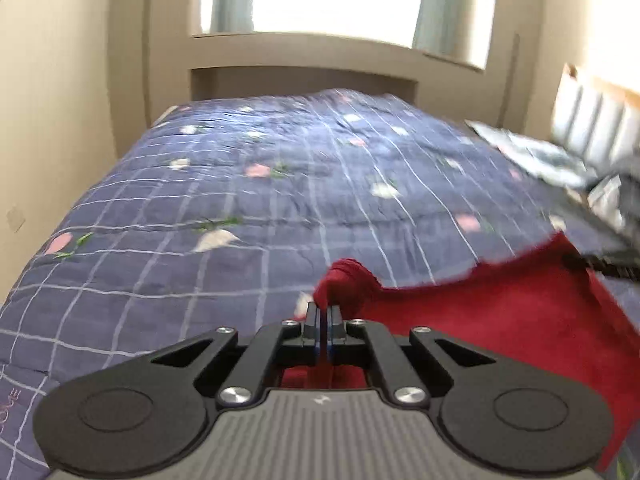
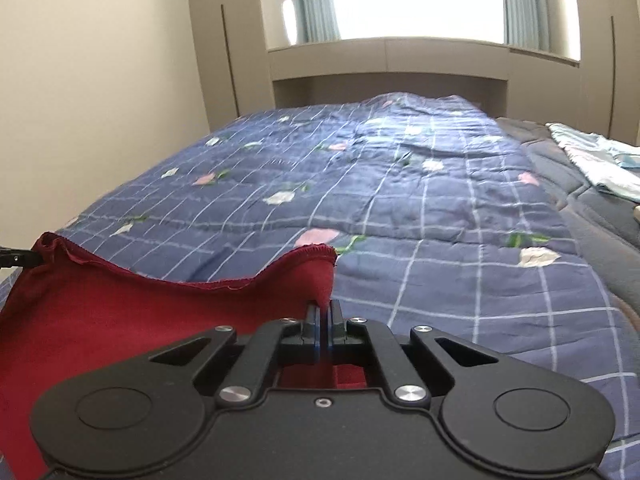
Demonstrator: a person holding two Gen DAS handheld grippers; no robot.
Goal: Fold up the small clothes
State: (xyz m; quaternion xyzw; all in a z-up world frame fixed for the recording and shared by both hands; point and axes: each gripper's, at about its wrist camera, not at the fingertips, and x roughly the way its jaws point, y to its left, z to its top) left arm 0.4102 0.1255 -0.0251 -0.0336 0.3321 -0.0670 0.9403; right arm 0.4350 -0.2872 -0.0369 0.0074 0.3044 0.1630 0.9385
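Red garment (image 2: 120, 308) held stretched between 2 grippers over quilt (image 2: 400, 200); left gripper (image 1: 323, 312) and right gripper (image 2: 323, 312) both clenched on corners, likely for folding.

Soft matt red cloth garment (image 2: 120, 304), quilted cotton-like bedspread (image 2: 400, 200), matt black plastic claw (image 2: 323, 312) with shiny metal screws

The red cloth (image 1: 500, 320) runs off the picture's edge, and the pile of things (image 1: 560, 160) on the bed is blurry.
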